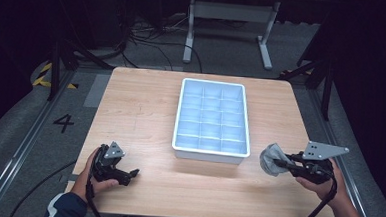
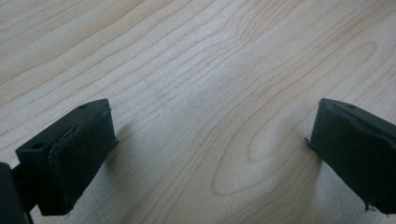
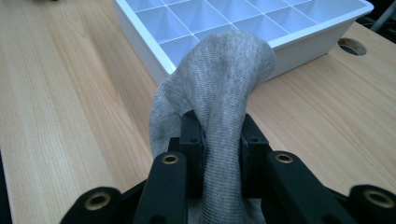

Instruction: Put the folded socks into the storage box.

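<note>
Wooden table (image 1: 146, 106) at frame centre, floor mark "4" (image 1: 63, 122) at left, right gripper (image 1: 279, 163) clamping grey knit cloth (image 3: 219, 79) beside white divided tray (image 1: 212, 117), left gripper (image 1: 131, 175) spread wide, empty.

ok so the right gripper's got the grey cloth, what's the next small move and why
Probably carry the right gripper forward and left over the tray. Its jaws are shut on the cloth, the tray's compartments look empty, and the cloth hangs just outside the tray's near right corner. The left gripper is open over bare table.
</note>
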Motion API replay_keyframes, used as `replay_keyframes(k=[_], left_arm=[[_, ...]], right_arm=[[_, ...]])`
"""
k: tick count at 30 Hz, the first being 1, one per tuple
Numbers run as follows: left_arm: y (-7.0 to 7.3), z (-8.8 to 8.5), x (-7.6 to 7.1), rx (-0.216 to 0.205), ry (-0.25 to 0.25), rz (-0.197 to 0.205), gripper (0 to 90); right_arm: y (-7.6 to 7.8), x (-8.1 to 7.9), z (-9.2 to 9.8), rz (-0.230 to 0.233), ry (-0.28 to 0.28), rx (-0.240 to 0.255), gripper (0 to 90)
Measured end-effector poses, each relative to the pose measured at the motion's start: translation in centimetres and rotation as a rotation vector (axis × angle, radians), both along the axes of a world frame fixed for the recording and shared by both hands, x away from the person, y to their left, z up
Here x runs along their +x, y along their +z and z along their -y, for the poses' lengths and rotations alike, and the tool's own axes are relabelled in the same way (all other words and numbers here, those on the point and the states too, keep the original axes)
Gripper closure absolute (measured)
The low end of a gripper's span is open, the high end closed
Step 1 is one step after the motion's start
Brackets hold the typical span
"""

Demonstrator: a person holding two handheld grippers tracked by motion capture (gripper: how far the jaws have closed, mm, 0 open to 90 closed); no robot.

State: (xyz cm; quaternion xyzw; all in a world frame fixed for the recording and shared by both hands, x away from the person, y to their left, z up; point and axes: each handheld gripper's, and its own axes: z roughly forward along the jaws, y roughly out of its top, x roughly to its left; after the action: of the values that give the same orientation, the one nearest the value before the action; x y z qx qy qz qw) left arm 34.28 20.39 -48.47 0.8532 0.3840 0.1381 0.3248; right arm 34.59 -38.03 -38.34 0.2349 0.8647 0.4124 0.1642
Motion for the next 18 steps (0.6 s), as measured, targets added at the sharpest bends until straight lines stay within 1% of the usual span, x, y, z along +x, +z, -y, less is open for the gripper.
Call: replay_keyframes(k=[6, 10, 18], left_arm=[[0.0, 0.0, 0.0, 0.000, 0.000, -0.001, 0.4], [0.0, 0.0, 0.0, -0.001, 0.000, -0.001, 0.4], [0.0, 0.0, 0.0, -0.001, 0.000, -0.001, 0.5]], right_arm=[[0.6, 0.3, -0.3, 0.015, -0.001, 0.002, 76.5], [1.1, 0.5, -0.7, 0.034, 0.007, -0.001, 76.5], [1.7, 0.8, -1.3, 0.045, 0.012, -0.007, 76.5]])
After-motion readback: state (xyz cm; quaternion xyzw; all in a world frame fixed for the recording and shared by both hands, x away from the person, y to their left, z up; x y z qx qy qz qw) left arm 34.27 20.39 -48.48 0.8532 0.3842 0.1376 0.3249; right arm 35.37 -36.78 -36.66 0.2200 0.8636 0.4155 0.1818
